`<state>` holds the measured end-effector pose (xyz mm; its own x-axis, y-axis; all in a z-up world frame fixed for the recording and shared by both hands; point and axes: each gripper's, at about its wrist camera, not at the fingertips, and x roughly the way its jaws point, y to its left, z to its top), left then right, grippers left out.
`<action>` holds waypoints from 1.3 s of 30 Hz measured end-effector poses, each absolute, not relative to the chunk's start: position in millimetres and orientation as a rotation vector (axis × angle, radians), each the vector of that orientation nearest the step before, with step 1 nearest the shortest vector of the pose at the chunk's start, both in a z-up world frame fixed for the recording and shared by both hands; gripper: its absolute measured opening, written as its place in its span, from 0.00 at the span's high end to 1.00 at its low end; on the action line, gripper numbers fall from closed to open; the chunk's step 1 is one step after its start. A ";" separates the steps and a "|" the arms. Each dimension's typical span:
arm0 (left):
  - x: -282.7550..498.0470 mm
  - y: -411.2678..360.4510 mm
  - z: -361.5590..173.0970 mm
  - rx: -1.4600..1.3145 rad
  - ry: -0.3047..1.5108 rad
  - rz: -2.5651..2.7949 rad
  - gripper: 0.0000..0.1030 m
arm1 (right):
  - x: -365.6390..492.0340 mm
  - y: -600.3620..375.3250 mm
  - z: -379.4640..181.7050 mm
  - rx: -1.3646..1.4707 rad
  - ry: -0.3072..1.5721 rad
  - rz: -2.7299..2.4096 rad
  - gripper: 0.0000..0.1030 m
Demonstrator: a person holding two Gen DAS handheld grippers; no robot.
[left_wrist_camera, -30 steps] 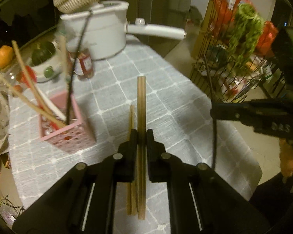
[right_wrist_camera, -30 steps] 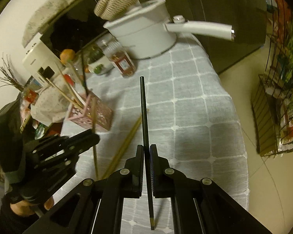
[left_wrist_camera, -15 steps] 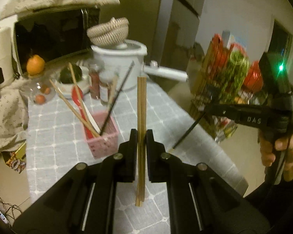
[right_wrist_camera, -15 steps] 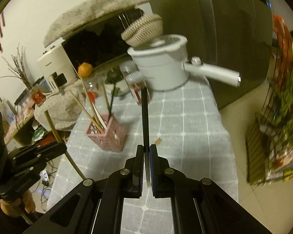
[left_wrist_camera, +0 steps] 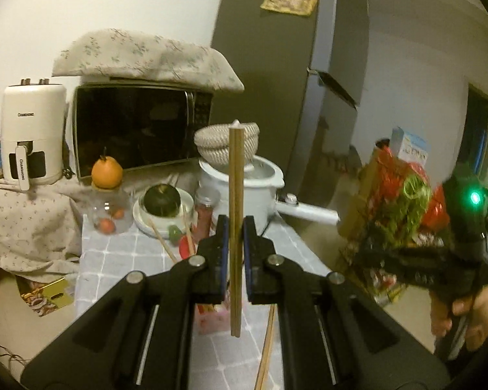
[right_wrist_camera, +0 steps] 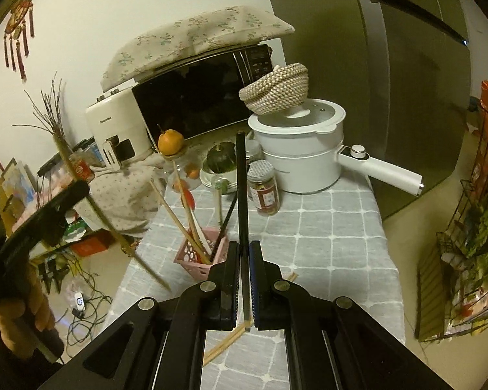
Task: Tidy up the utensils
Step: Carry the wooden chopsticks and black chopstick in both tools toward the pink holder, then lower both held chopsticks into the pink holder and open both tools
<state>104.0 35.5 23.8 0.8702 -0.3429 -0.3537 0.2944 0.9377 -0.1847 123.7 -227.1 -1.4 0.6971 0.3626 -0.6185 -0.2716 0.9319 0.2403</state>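
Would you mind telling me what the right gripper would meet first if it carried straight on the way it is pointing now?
Probably the pink utensil basket, which sits just ahead of the right gripper and slightly to its left; the black chopstick it holds would arrive first. Depth is hard to judge.

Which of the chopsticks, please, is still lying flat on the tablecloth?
The pale wooden chopstick under the right gripper; the others are gripped or upright in the pink basket.

wooden chopsticks (left_wrist_camera: 236, 227): upright, clamped | black chopstick (right_wrist_camera: 242, 195): upright, clamped | pink holder (right_wrist_camera: 201, 253): on table, holds utensils
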 end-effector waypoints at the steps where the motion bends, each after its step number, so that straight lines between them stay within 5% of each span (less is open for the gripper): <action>1: 107.0 36.8 22.1 -0.133 0.385 -0.322 0.91 | 124.2 -225.8 -1.2 0.134 0.717 0.355 0.94; 17: 145.6 27.2 -10.1 -0.092 0.346 -0.211 0.91 | 133.7 -223.0 -1.8 0.151 0.711 0.334 0.94; 39: 175.4 29.8 -56.6 -0.116 0.552 -0.218 0.90 | 138.8 -197.1 17.8 0.158 0.635 0.364 0.94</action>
<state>175.4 29.8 -56.6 0.8295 -0.2357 -0.5063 0.1735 0.9705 -0.1675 138.8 -197.1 17.8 0.7443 0.3783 -0.5503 -0.2827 0.9251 0.2536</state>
